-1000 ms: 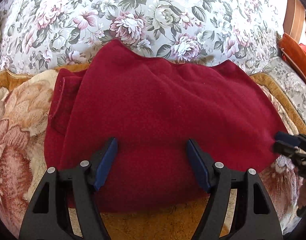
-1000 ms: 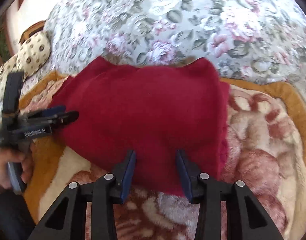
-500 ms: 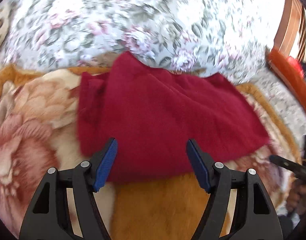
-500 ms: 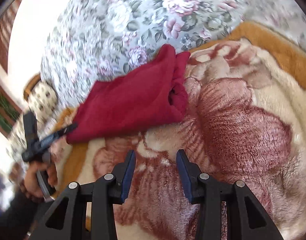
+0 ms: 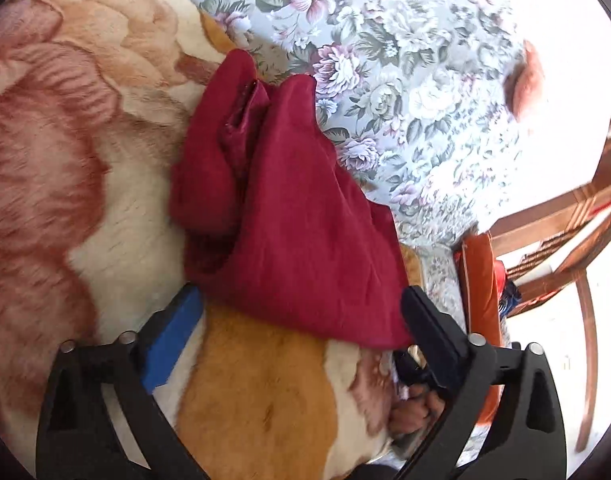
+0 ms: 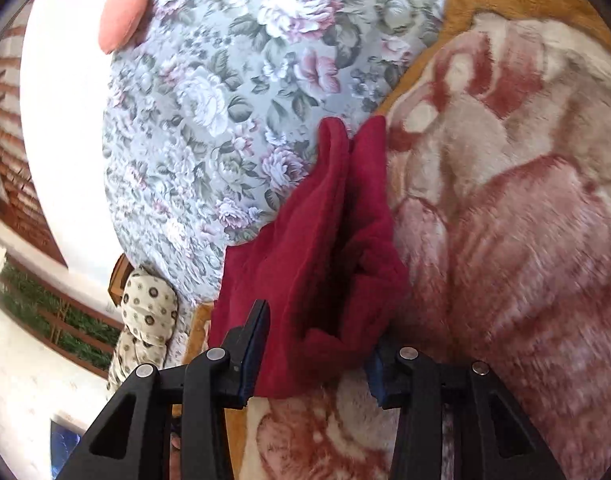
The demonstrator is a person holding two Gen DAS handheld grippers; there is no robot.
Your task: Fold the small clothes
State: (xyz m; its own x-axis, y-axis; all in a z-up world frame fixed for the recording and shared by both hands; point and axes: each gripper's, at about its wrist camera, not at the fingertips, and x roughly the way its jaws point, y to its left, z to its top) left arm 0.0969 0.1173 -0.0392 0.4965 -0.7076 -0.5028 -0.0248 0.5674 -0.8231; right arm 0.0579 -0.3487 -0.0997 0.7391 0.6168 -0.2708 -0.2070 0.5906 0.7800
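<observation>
A dark red fleece garment (image 5: 297,208) lies folded in a long strip across a plush flower-patterned blanket (image 5: 65,160). My left gripper (image 5: 301,312) is at one end of the strip. Its jaws are opening wide, the garment's edge lies between the fingertips, and the pads do not press on it. In the right wrist view the garment (image 6: 325,264) runs away from my right gripper (image 6: 315,354). Its jaws stand half apart and are closing slightly, with the bunched, folded end filling the gap. Part of the right gripper (image 5: 415,372) and the hand holding it (image 5: 413,416) show behind my left finger.
A grey floral sheet (image 5: 405,80) covers the bed beyond the blanket (image 6: 505,240). A wooden chair (image 5: 565,232) and an orange cushion (image 5: 477,280) stand off the bed's side. A dotted pillow (image 6: 145,320) lies at the bed's edge and a pink cushion (image 6: 121,16) farther back.
Both grippers have rolled and swung to opposite ends of the garment. The left jaws have widened. The right gripper has moved in, so the garment's end now sits between its fingers.
</observation>
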